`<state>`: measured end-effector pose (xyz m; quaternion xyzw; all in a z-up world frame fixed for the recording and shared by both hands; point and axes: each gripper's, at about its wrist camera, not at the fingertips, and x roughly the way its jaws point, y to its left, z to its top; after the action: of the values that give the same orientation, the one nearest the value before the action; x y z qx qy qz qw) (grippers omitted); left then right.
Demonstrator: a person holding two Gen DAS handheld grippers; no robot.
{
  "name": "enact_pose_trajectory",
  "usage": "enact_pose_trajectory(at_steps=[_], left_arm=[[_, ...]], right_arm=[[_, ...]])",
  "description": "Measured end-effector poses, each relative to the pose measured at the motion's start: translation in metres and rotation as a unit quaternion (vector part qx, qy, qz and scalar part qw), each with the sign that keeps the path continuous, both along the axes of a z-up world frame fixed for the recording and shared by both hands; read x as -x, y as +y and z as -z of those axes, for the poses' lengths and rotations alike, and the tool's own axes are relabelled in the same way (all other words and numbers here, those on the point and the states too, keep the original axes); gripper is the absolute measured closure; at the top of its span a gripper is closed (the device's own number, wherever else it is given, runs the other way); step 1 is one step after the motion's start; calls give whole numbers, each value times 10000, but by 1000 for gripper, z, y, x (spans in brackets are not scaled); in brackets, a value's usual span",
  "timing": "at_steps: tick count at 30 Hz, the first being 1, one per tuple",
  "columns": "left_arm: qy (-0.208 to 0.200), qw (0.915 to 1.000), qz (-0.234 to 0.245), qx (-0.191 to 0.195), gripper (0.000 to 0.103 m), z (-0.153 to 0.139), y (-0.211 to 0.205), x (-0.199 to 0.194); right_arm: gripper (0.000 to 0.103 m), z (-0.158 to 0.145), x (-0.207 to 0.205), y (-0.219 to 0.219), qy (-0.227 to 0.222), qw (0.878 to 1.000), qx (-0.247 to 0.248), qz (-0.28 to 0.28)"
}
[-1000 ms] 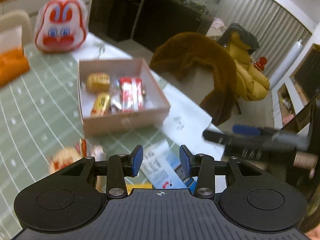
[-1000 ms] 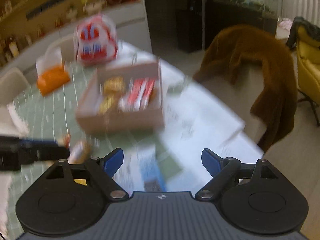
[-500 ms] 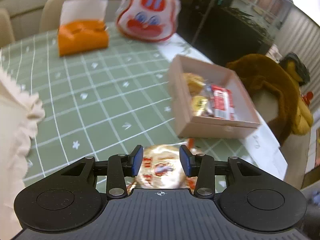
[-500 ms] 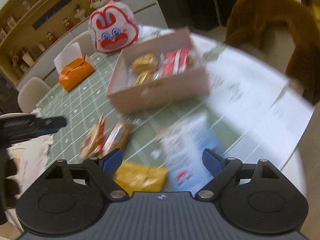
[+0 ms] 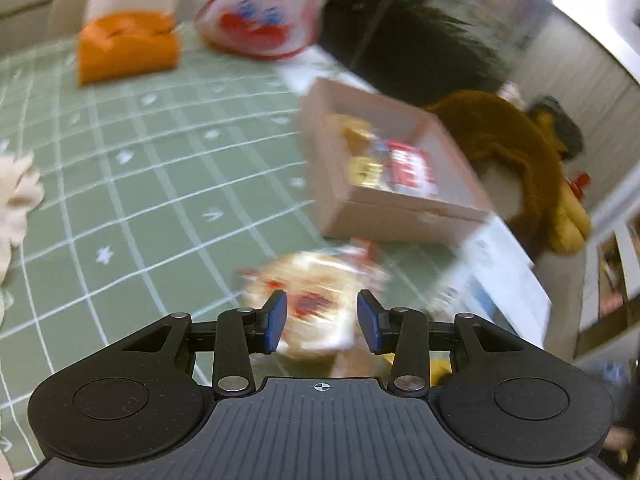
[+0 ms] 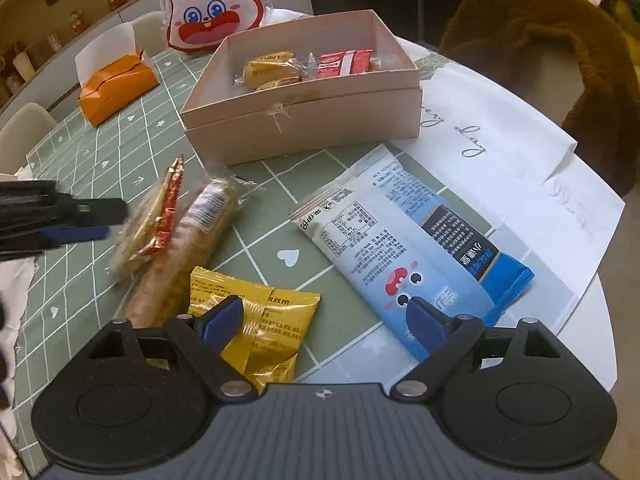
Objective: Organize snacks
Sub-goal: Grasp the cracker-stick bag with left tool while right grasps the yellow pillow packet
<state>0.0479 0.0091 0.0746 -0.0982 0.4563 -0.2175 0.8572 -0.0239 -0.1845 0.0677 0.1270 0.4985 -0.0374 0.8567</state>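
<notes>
Since 0.5 s ago: left gripper (image 5: 321,322) advanced over round red-and-clear snack packet (image 5: 316,298); packet now lies between its parted fingers, ungripped. Right gripper (image 6: 323,318) fingers wide apart above yellow packet (image 6: 260,328) and blue-white packet (image 6: 400,236). Pink box (image 6: 304,116) beyond both fingertips.

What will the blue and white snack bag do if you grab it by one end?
The blue and white snack bag lies flat with creased film, so it would probably flop and sag. It looks thin, likely light. The glossy wrapper might slip between the right hand-held gripper pads.
</notes>
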Motion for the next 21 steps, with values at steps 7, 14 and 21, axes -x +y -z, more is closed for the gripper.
enact_pose_trajectory(at_steps=[7,14,21], left_arm=[[-37,9935,332,-1091,58,15,-41,11],[127,9911,645,-1160,59,31,-69,-8],[135,9893,685,-1280,67,34,-68,4]], right_arm=[[14,0,11,-6,-5,9997,-236,-99],[9,8,24,-12,31,9988,-497,26],[4,9,24,-8,62,9993,-353,-96]])
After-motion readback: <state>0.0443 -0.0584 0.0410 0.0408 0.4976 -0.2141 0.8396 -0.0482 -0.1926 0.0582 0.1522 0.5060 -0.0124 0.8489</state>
